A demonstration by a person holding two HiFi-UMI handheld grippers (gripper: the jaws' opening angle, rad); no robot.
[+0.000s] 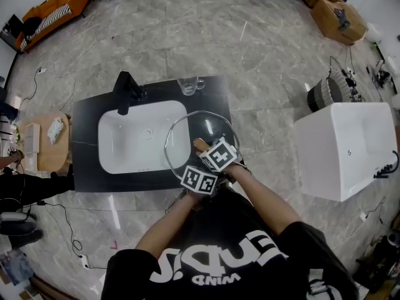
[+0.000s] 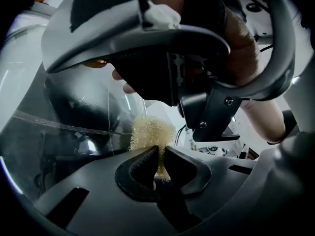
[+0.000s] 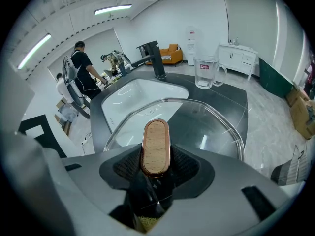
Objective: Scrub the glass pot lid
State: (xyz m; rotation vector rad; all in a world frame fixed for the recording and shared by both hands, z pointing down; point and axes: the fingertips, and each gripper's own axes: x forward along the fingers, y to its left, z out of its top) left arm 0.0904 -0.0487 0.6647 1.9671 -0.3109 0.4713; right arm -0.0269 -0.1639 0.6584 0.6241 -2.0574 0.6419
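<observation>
The glass pot lid (image 1: 187,130) hangs tilted over the sink's right side, its rim (image 3: 216,112) arcing ahead in the right gripper view. My right gripper (image 3: 155,163) is shut on the lid's wooden handle (image 3: 156,146), which stands upright between the jaws; in the head view this gripper (image 1: 219,155) sits at the lid's near edge. My left gripper (image 2: 160,163) is shut on a pale yellow mesh scrubber (image 2: 152,134), which touches the glass of the lid (image 2: 74,112) from below. In the head view the left gripper (image 1: 199,181) is just under the right one.
A white sink basin (image 1: 122,158) sits in a black counter (image 1: 87,117) with a black faucet (image 1: 127,89) at the back. A glass mug (image 1: 189,85) stands behind the lid. A white box (image 1: 347,149) stands right; a person (image 3: 83,65) works in the background.
</observation>
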